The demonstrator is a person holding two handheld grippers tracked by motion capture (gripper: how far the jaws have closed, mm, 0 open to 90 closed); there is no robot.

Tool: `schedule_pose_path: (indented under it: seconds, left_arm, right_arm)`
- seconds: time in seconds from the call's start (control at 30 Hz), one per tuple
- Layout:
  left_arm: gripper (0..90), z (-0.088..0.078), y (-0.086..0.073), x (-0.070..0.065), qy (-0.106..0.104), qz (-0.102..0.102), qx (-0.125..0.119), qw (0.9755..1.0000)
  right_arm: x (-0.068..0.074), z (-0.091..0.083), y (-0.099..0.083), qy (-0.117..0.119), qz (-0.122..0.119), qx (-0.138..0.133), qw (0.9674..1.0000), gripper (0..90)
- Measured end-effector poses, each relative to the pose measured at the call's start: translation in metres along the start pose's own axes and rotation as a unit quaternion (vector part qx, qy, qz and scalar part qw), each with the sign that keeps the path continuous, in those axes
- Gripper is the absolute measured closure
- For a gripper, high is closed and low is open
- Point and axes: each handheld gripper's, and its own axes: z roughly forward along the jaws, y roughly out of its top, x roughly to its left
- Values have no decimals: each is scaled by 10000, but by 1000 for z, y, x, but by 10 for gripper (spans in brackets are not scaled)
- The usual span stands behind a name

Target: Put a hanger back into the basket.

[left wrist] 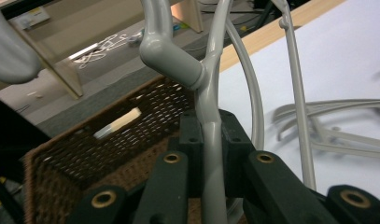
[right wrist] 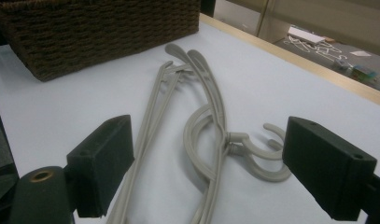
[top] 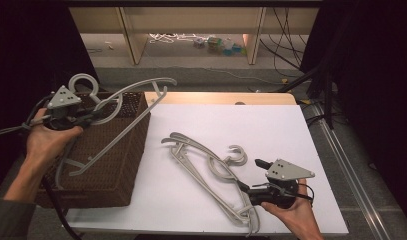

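Resting between open right claw (right wrist: 211, 172): hangers (right wrist: 211, 140)

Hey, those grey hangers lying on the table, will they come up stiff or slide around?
The hangers look like thin rigid plastic, so probably stiff and light. They overlap, hooks side by side, so they may snag together. On the smooth white table they'd likely slide if nudged.

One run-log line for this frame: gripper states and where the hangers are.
left gripper: shut on grey hanger, over wicker basket | right gripper: open, by stacked hangers on white table
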Motion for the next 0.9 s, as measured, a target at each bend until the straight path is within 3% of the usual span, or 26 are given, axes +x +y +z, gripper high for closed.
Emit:
schedule_pose_path:
  seconds: [0.27, 0.63, 0.83, 0.9]
  left_arm:
    - [821, -3, -14, 22, 321, -116, -58, 9994]
    - [821, 0, -29, 40, 488, -80, 71, 9988]
    - [821, 5, -39, 52, 713, -123, 126, 9973]
    - [821, 6, -42, 56, 682, -107, 162, 9975]
  right_arm:
    - [-1, 1, -2, 6, 14, 30, 10000, 175]
    - [-1, 1, -3, 34, 35, 53, 10000, 174]
    - [-1, 2, -3, 39, 31, 59, 10000, 175]
    - [-1, 2, -3, 11, 47, 6, 10000, 175]
